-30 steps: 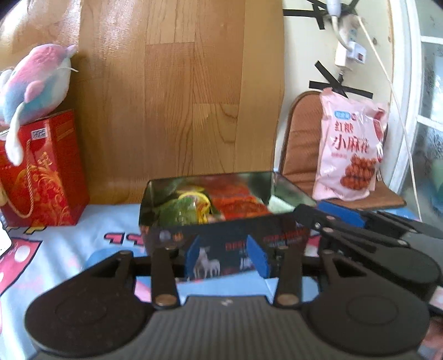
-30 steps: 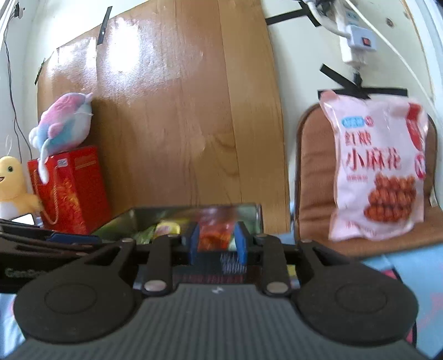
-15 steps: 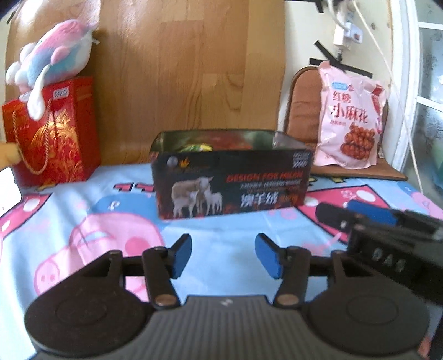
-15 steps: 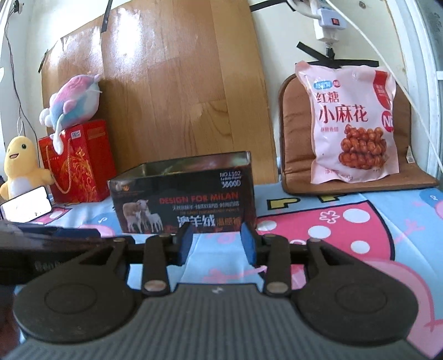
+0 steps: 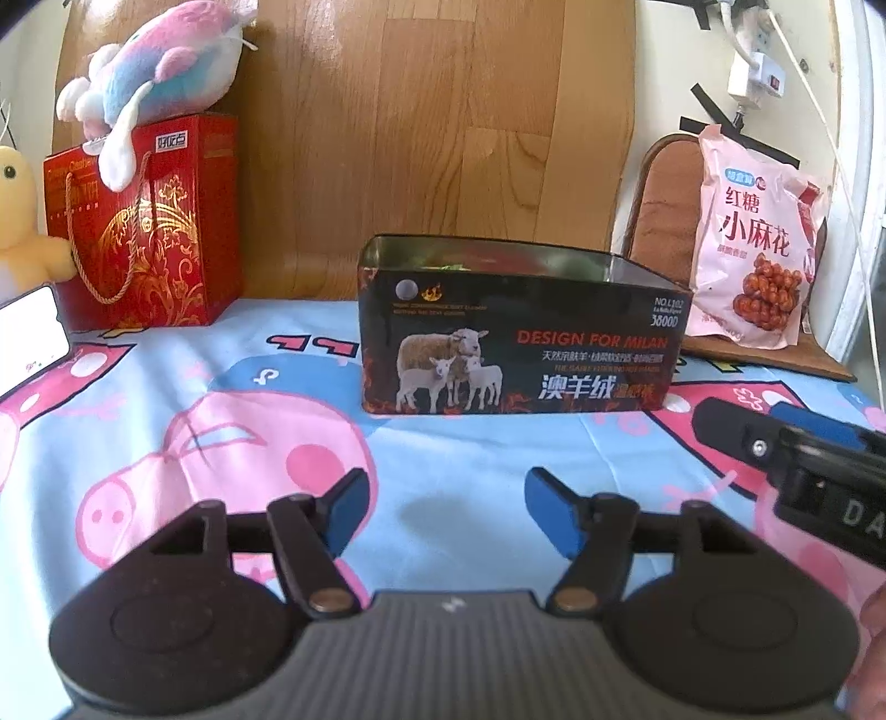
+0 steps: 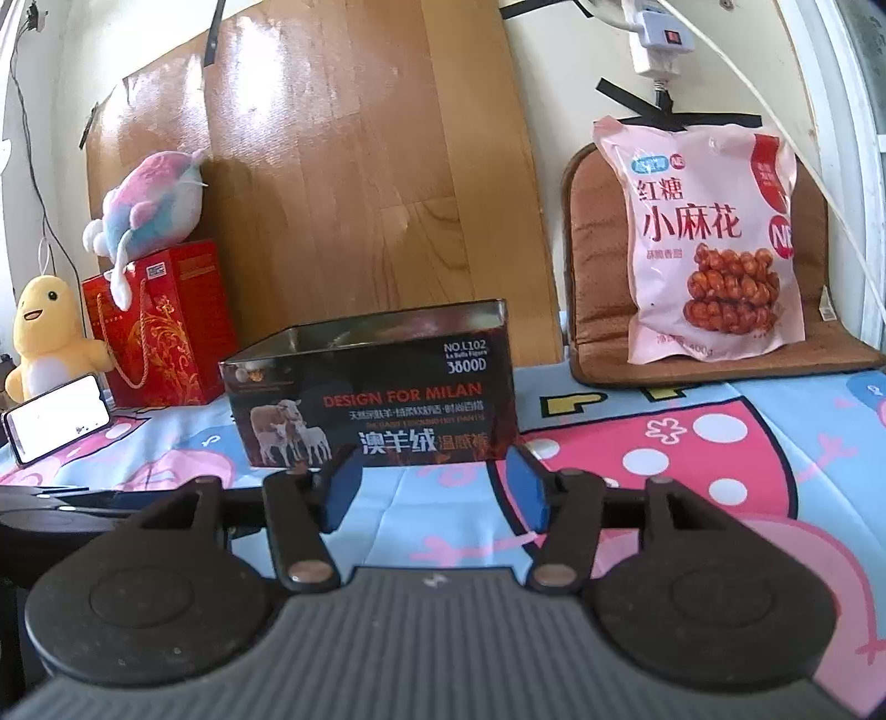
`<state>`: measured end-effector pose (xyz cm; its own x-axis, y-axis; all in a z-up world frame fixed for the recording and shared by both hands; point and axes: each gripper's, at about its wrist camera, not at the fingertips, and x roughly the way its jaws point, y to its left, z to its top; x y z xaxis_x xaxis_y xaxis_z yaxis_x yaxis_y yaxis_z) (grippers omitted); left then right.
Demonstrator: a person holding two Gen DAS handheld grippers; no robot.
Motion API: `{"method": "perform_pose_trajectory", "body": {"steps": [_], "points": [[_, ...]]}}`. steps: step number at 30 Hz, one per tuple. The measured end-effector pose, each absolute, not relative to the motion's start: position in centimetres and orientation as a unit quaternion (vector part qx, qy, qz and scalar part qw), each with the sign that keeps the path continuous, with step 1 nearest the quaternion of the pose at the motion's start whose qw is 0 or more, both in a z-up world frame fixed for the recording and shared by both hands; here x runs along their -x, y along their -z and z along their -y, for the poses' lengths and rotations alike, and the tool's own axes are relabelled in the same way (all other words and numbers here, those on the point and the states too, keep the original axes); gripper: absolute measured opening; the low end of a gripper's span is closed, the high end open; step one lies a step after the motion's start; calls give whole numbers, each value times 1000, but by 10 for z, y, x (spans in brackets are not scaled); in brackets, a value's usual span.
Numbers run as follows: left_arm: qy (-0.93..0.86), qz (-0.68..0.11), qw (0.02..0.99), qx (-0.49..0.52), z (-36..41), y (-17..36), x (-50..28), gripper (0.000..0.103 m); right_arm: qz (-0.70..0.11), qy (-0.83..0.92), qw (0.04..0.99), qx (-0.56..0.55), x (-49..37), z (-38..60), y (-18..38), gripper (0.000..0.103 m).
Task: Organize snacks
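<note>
far left of the left gripper: a white-lit phone [image 5: 30, 332] lies on the cartoon cloth [image 5: 183, 410]; a yellow plush [image 5: 25, 221] stands behind it.
ahead-left of the left gripper: red gift bag [image 5: 144, 221] against the wooden board [image 5: 421, 122], with a pink-and-blue plush [image 5: 149, 61] on top.
left gripper [image 5: 446, 512]: blue pads spread apart, jaws have just been opening, only bare cloth between them.
straight ahead of both grippers: black tin box [image 5: 520, 338] with sheep printed on its side, open-topped, standing on the cloth well clear of the pads; contents barely visible over the rim.
in the way: nothing lies between either gripper and the box.
right of the left gripper: the right gripper's black finger and blue pad reach in from the frame edge.
right gripper [image 6: 432, 490]: pads spread, jaws have just been opening, nothing between them; the box's lower front edge appears just beyond the tips.
ahead-right of both grippers: pink snack bag [image 6: 714, 243] leaning upright on a brown cushion [image 6: 598, 266], well apart from the box.
above the snack bag: white power strip [image 6: 659, 39] taped to the wall, cable trailing down the right.
</note>
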<state>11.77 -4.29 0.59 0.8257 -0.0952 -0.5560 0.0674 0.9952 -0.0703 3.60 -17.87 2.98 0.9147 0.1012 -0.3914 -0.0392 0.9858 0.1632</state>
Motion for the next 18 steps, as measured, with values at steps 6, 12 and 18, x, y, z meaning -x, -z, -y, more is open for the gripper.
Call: {"method": "perform_pose_trajectory", "body": {"steps": [6, 12, 18], "points": [[37, -284, 958, 14, 45, -7, -116, 87, -187, -37, 980, -64, -32, 177, -33, 73], [33, -281, 959, 9, 46, -7, -115, 90, -175, -25, 982, -62, -30, 177, -35, 80], [28, -276, 961, 5, 47, -9, -113, 103, -168, -9, 983, -71, -29, 181, -36, 86]]}}
